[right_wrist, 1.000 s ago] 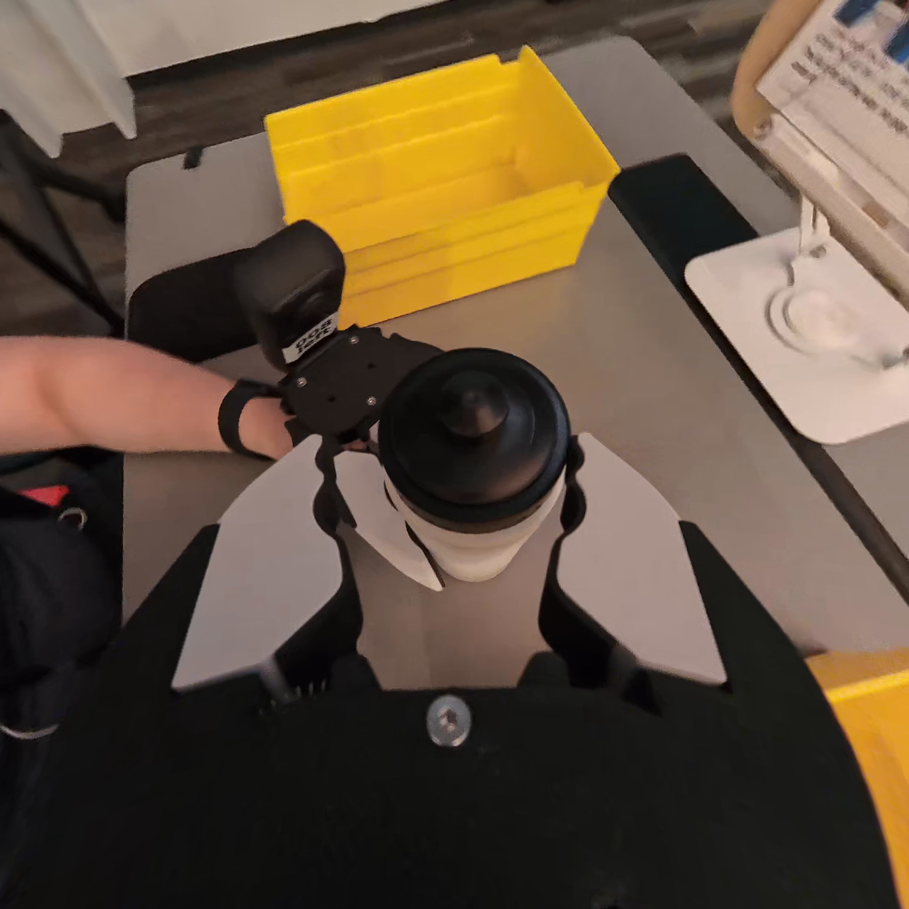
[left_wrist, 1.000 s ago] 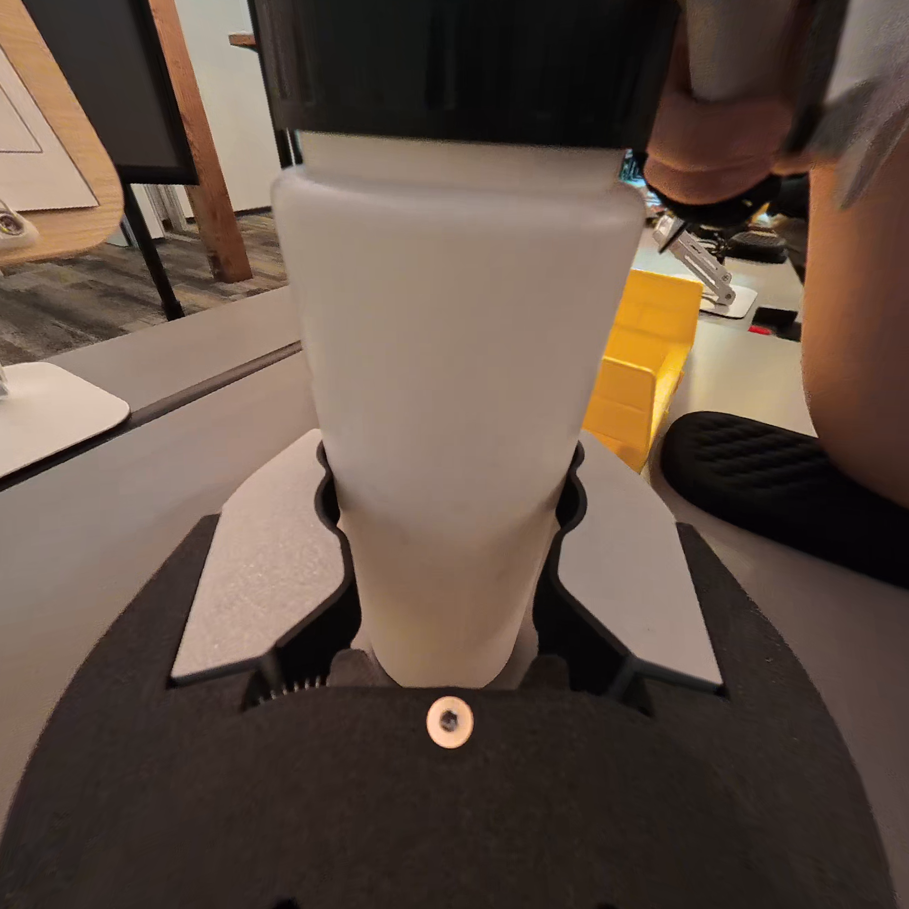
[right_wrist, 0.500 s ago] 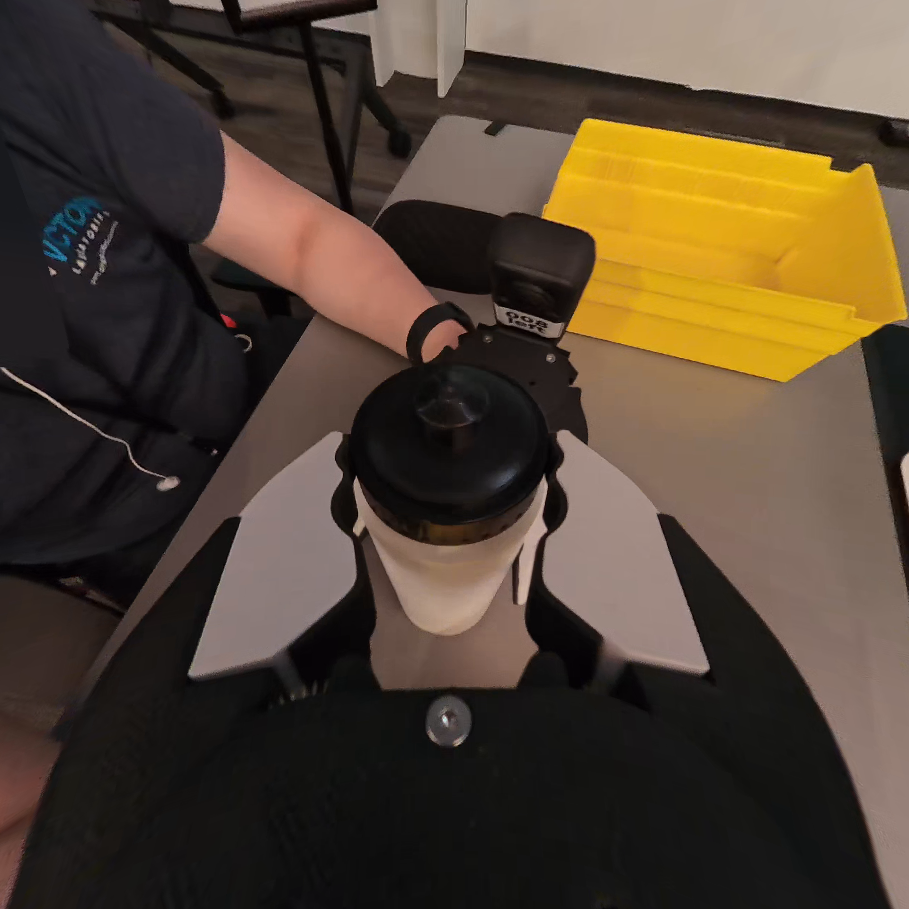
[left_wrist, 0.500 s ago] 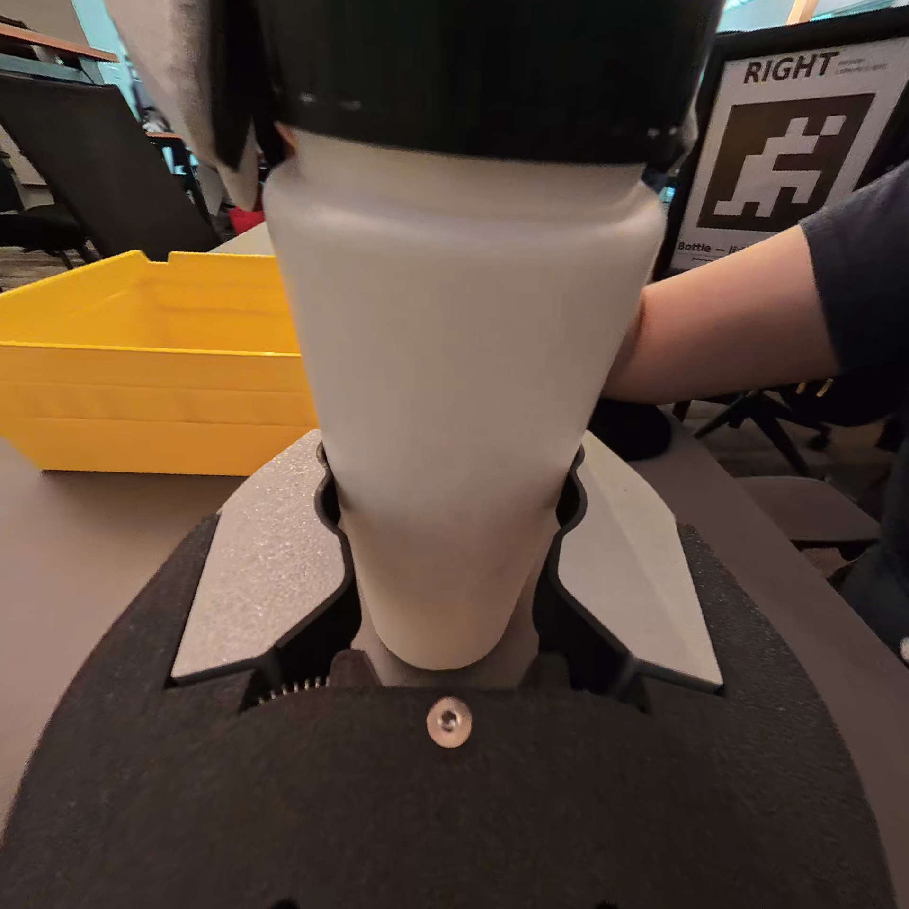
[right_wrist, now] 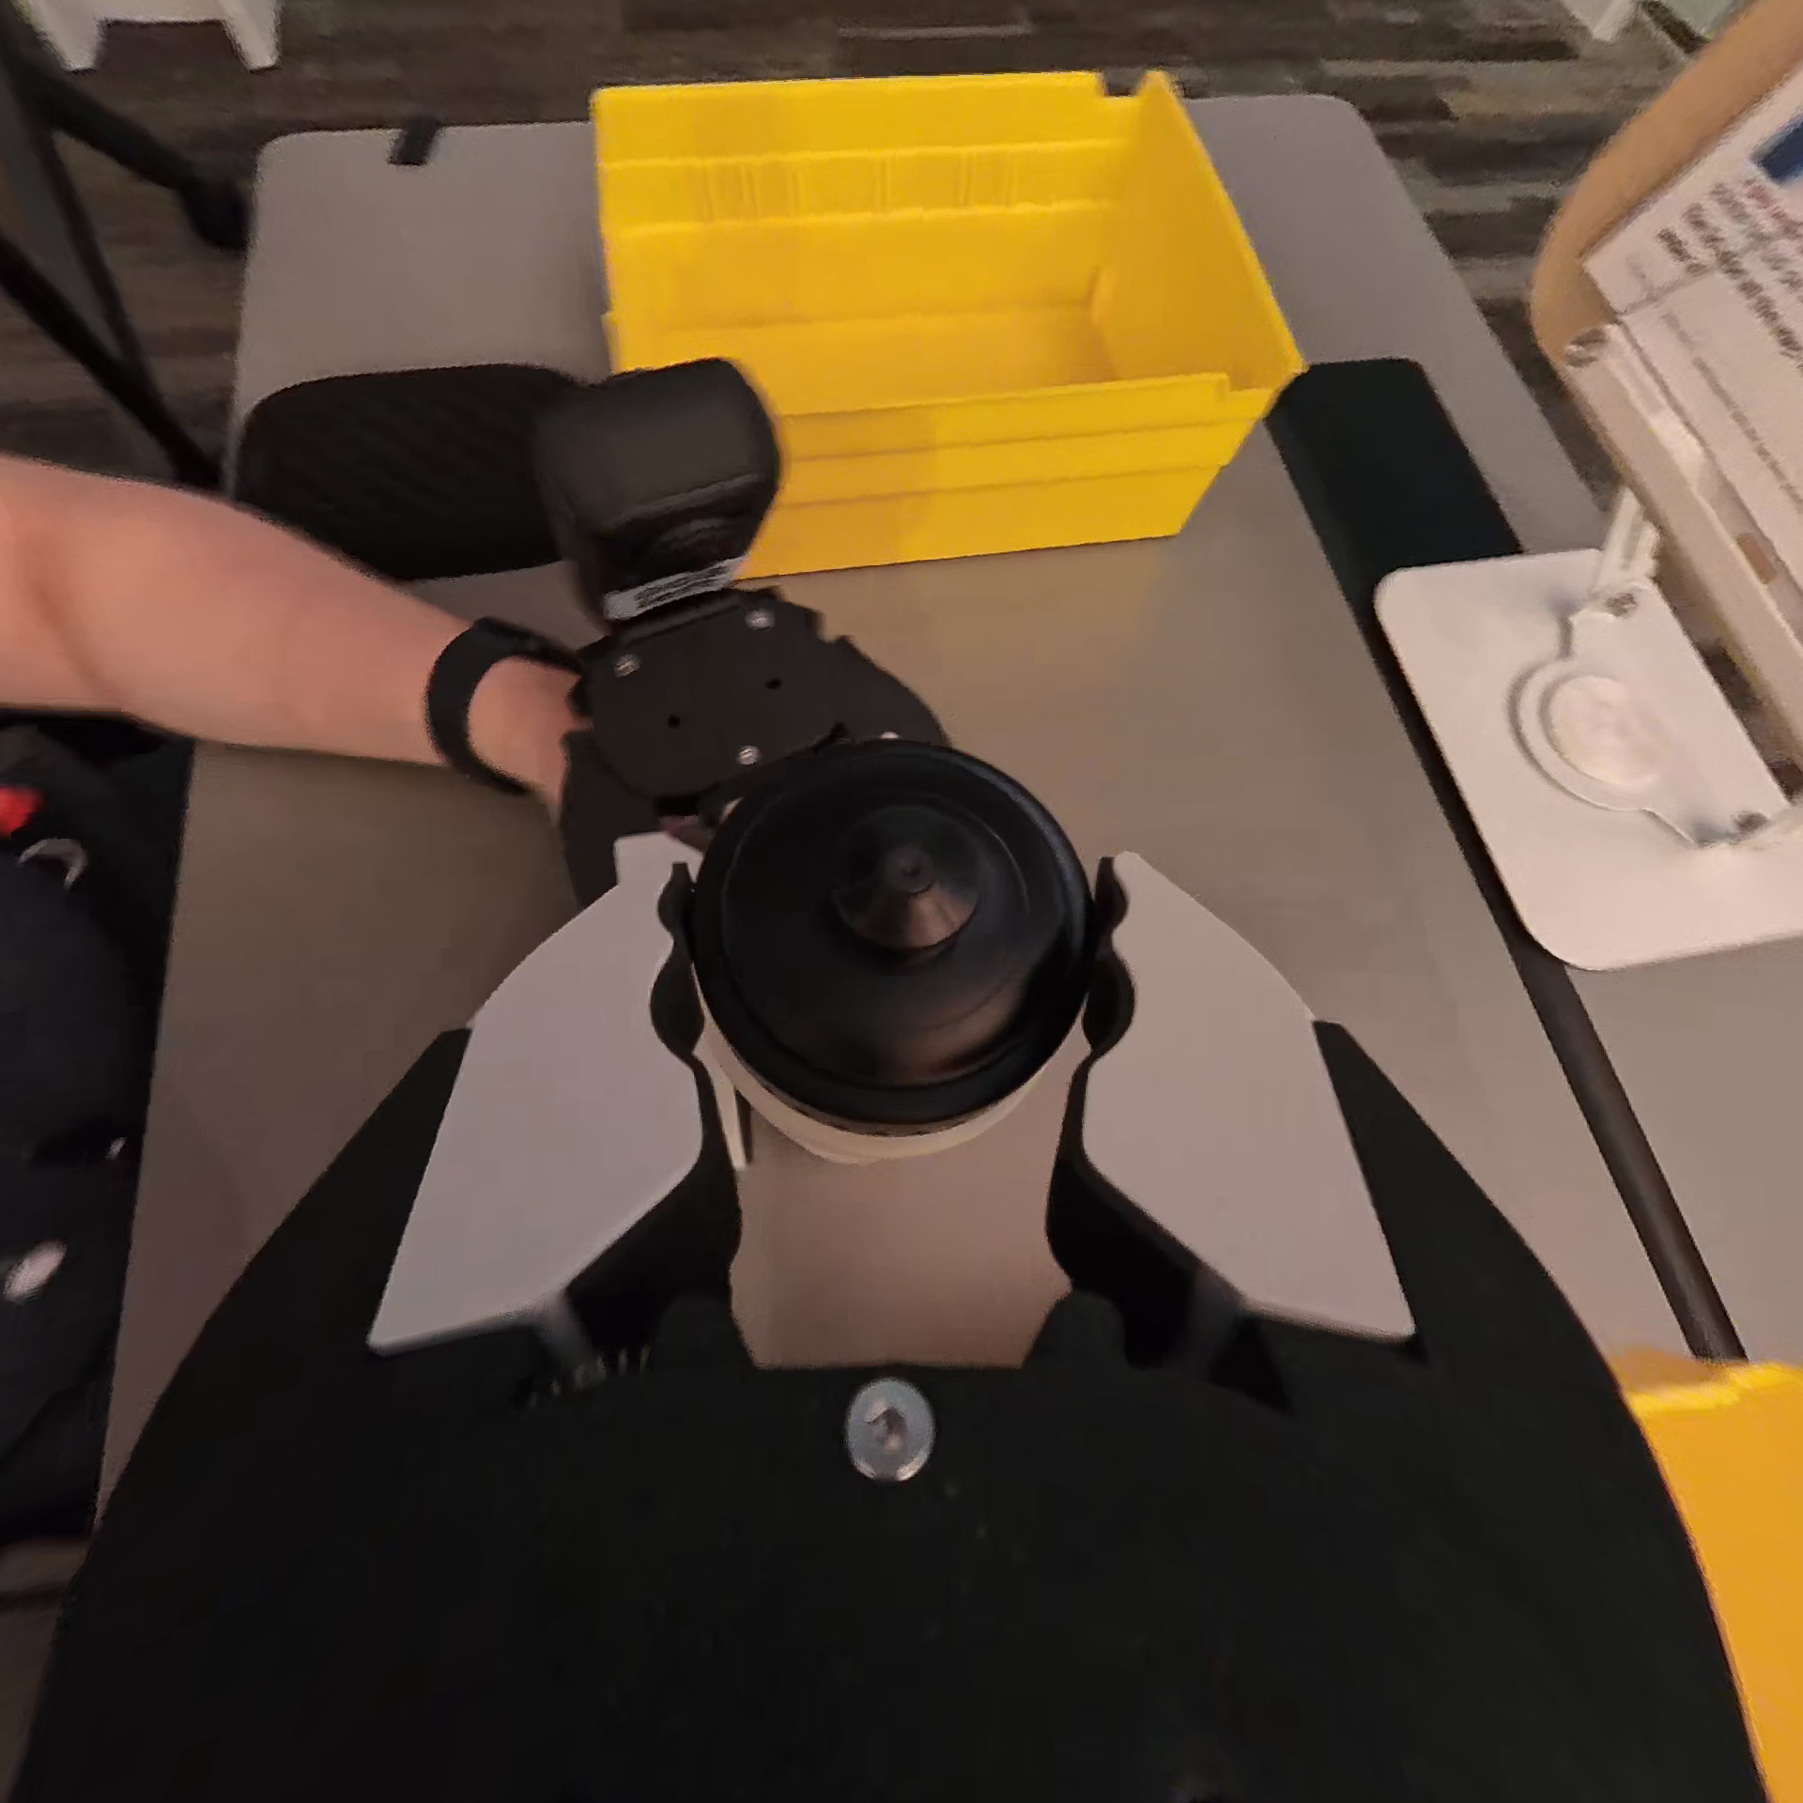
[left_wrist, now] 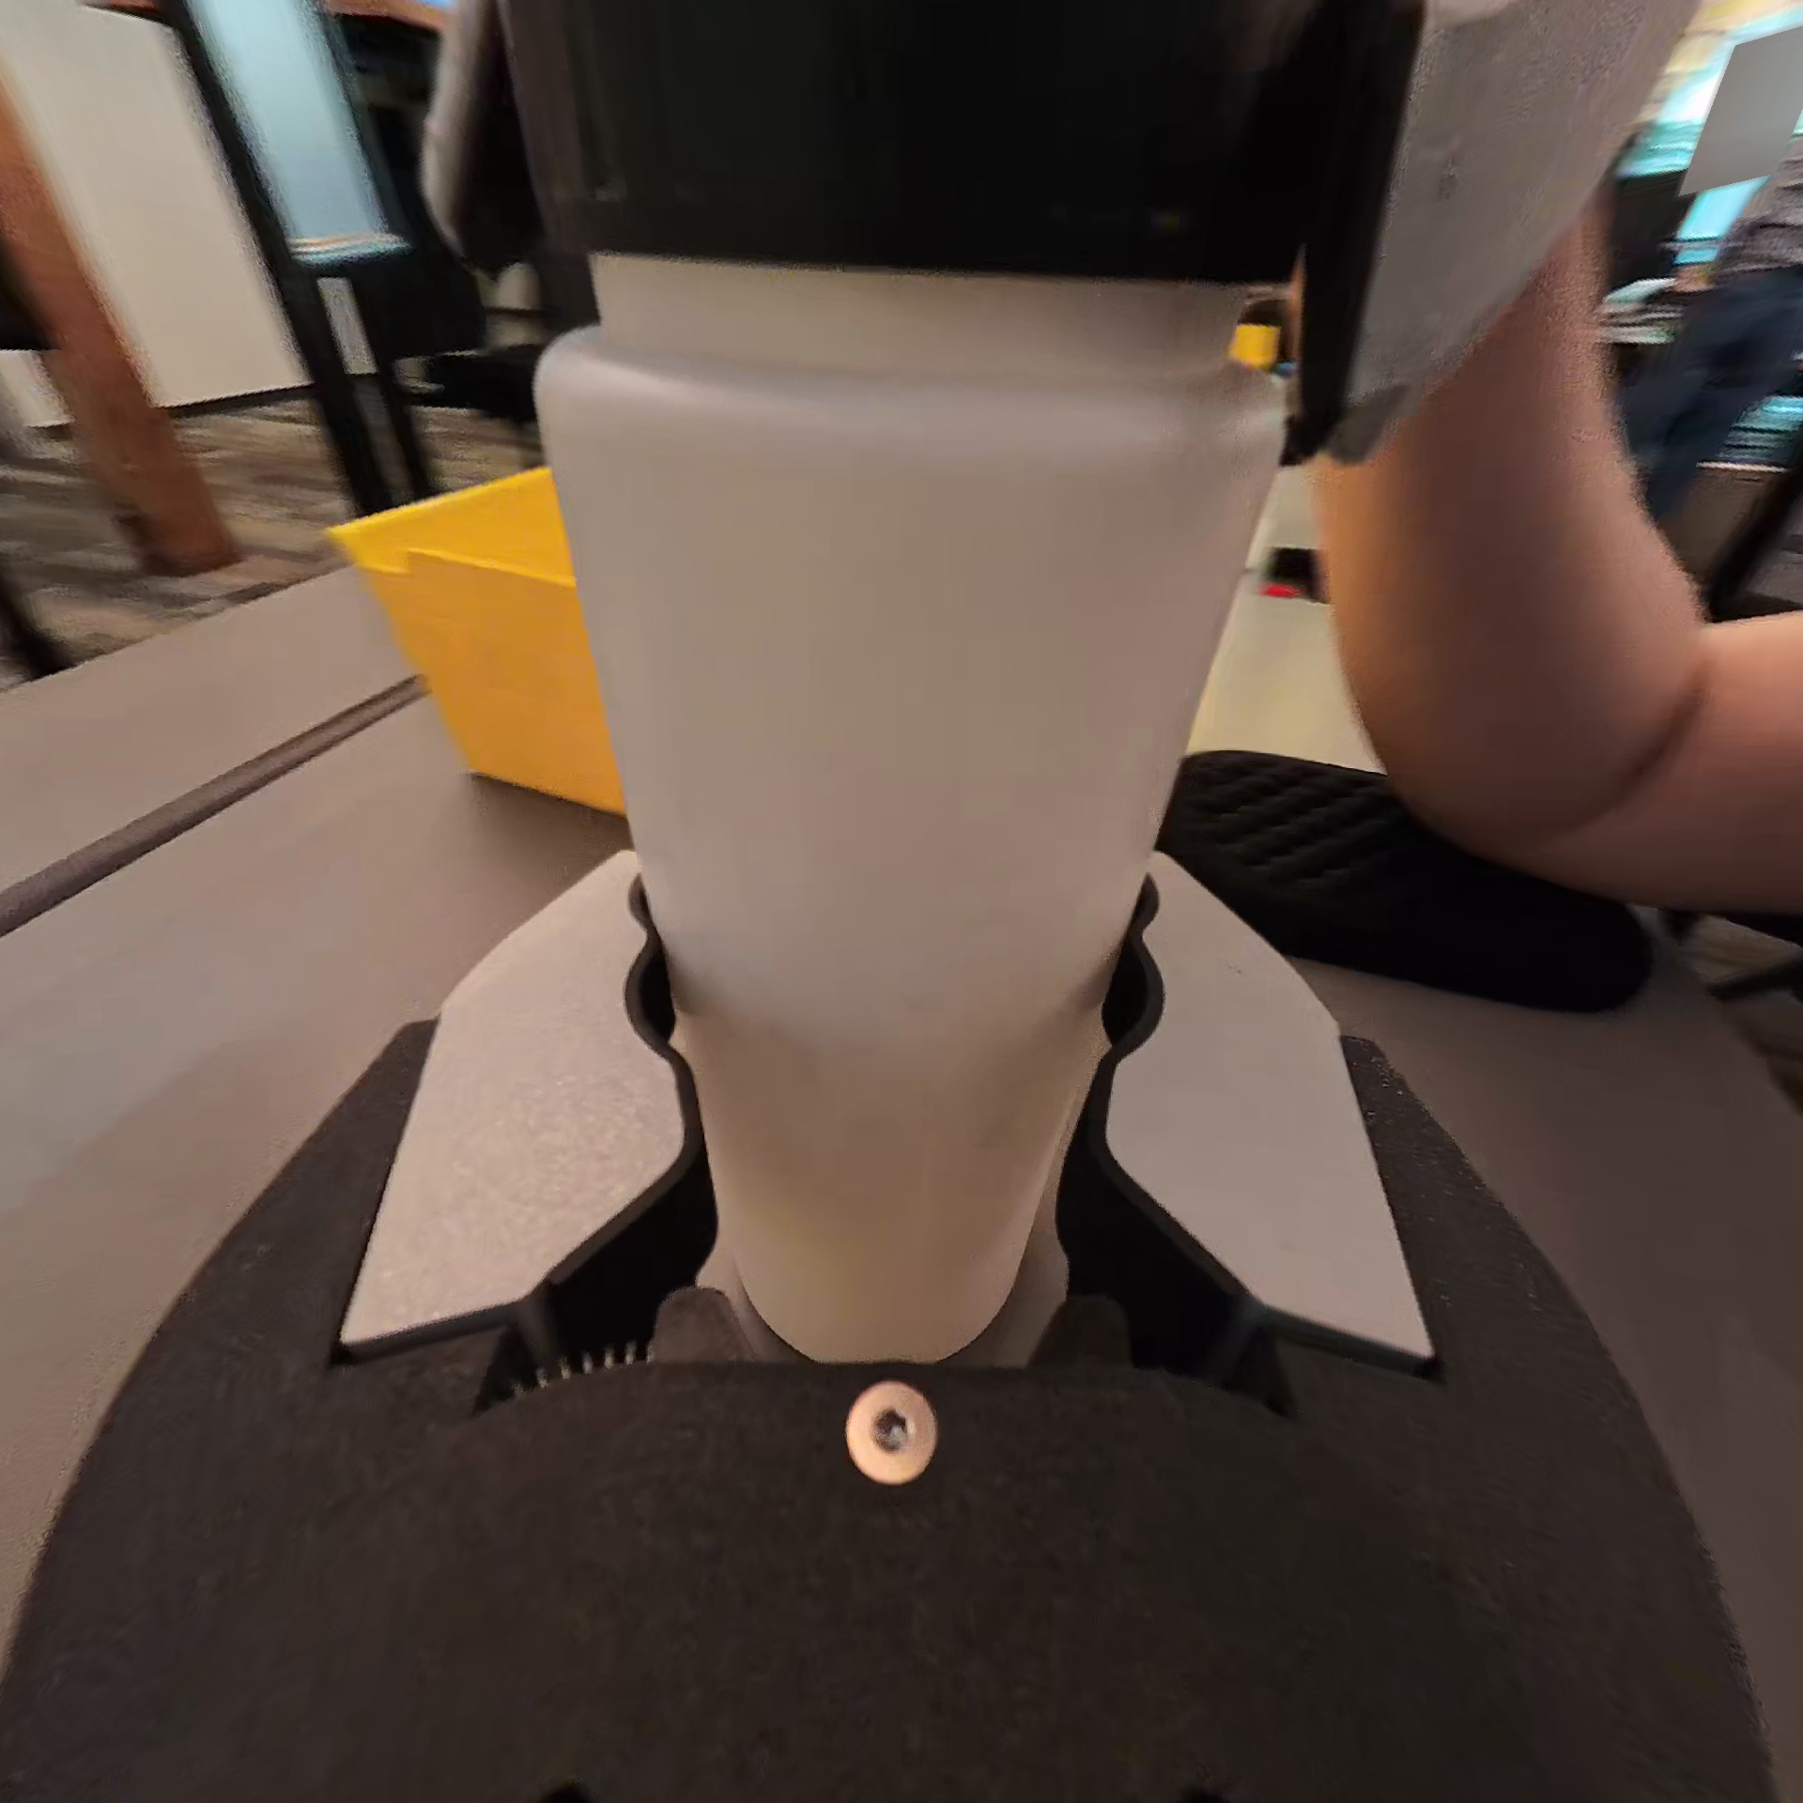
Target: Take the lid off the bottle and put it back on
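The bottle (left_wrist: 898, 781) is showing a matt, frosted white plastic wall, smooth all over. Its lid (right_wrist: 893, 932) is looking like black plastic with a soft sheen and fine ribbing round its side. The left gripper (left_wrist: 896, 976) is showing grainy grey pads (left_wrist: 527, 1151) on a rough black plastic body with a shiny metal screw (left_wrist: 890, 1432). The yellow bin (right_wrist: 976, 293) is reading as smooth, slightly glossy plastic. The table (right_wrist: 1220, 702) is looking matt grey and smooth.
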Motion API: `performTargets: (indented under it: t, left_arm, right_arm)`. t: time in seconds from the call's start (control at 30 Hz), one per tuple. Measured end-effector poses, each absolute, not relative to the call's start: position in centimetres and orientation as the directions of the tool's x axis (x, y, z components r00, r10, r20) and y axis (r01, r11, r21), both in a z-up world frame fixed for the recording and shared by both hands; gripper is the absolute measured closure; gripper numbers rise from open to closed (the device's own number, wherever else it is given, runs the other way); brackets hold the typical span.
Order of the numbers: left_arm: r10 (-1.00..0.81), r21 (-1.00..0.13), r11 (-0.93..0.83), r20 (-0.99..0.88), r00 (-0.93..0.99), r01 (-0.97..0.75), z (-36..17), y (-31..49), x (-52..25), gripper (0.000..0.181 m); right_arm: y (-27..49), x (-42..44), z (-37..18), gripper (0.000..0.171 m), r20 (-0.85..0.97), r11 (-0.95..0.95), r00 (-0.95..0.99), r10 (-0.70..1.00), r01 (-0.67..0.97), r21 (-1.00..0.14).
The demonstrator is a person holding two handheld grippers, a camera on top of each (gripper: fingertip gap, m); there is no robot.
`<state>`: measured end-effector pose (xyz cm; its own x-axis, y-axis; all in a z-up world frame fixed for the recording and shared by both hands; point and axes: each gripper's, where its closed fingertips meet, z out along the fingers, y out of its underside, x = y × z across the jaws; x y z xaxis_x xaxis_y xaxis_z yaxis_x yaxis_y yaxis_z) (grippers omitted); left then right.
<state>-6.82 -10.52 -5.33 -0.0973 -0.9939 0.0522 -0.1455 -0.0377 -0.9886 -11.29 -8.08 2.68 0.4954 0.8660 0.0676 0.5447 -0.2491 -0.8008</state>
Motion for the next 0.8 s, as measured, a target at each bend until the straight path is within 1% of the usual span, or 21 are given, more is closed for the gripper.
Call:
performTargets:
  t: [0.03, 0.1, 0.17, 0.23, 0.3, 0.37, 0.4, 0.5, 0.57, 0.6, 0.63, 0.67, 0.73, 0.8]
  left_arm:
    - [-0.982, -0.990, -0.028, 0.053, -0.180, -0.141, -5.3, -11.7, -6.9, 0.093]
    - [-0.945, -0.991, 0.014, 0.031, -0.325, -0.135, -5.3, -14.2, -7.1, 0.093]
    - [-0.921, -0.989, 0.038, 0.021, -0.390, -0.143, -5.4, -15.7, -7.1, 0.093]
    - [-0.917, -0.990, 0.023, 0.035, -0.397, -0.142, -5.3, -16.1, -6.9, 0.093]
    - [-0.941, -0.989, -0.002, 0.052, -0.334, -0.146, -5.3, -15.0, -6.6, 0.093]
    - [-0.974, -0.989, -0.004, 0.037, -0.224, -0.147, -5.4, -13.0, -6.5, 0.093]
    - [-0.986, -0.989, -0.003, 0.027, -0.163, -0.146, -5.4, -11.8, -6.6, 0.093]
    - [-0.999, -0.990, -0.034, 0.034, 0.001, -0.138, -5.3, -8.7, -7.1, 0.093]
    - [-0.996, -0.990, -0.058, 0.049, 0.073, -0.128, -5.3, -7.4, -7.5, 0.093]
    - [-0.995, -0.990, -0.069, 0.059, 0.080, -0.124, -5.2, -7.2, -7.6, 0.093]
    - [-0.995, -0.990, -0.070, 0.061, 0.076, -0.124, -5.2, -7.2, -7.6, 0.093]
    - [-0.996, -0.990, -0.066, 0.058, 0.067, -0.124, -5.2, -7.4, -7.6, 0.093]
    - [-0.998, -0.989, -0.059, 0.060, -0.006, -0.133, -5.3, -8.3, -7.5, 0.093]
    - [-0.982, -0.990, -0.052, 0.075, -0.172, -0.134, -5.2, -10.7, -7.5, 0.093]
  right_arm:
    - [-9.1, -11.4, 2.7, 0.093, 0.070, -0.205, 0.426, 0.902, 0.565, -0.800]
    - [-11.8, -11.9, 2.8, 0.093, 0.101, -0.051, 0.224, 0.969, 0.585, -0.809]
    - [-13.9, -12.0, 2.9, 0.093, 0.112, 0.053, 0.072, 0.991, 0.557, -0.829]
    - [-14.6, -12.0, 3.0, 0.093, 0.089, 0.069, 0.013, 0.996, 0.521, -0.851]
    - [-13.7, -11.9, 3.1, 0.092, 0.066, 0.025, 0.062, 0.996, 0.508, -0.861]
    - [-11.6, -11.7, 3.1, 0.079, 0.057, -0.049, 0.190, 0.980, 0.511, -0.858]
    - [-10.7, -11.6, 3.2, 0.076, 0.055, -0.080, 0.246, 0.968, 0.506, -0.859]
    - [-8.5, -11.0, 3.4, 0.075, 0.059, -0.160, 0.401, 0.914, 0.491, -0.856]
    - [-7.0, -10.6, 3.6, 0.076, 0.047, -0.229, 0.511, 0.858, 0.464, -0.856]
    - [-6.7, -10.6, 3.5, 0.081, 0.036, -0.257, 0.542, 0.840, 0.454, -0.854]
    - [-6.7, -10.8, 3.4, 0.096, 0.019, -0.274, 0.545, 0.838, 0.450, -0.850]
    - [-6.5, -10.8, 3.3, 0.101, 0.020, -0.285, 0.561, 0.828, 0.451, -0.846]
    - [-7.0, -10.7, 3.3, 0.101, 0.030, -0.264, 0.527, 0.849, 0.474, -0.840]
    - [-8.6, -10.7, 3.3, 0.101, 0.012, -0.220, 0.423, 0.906, 0.497, -0.839]
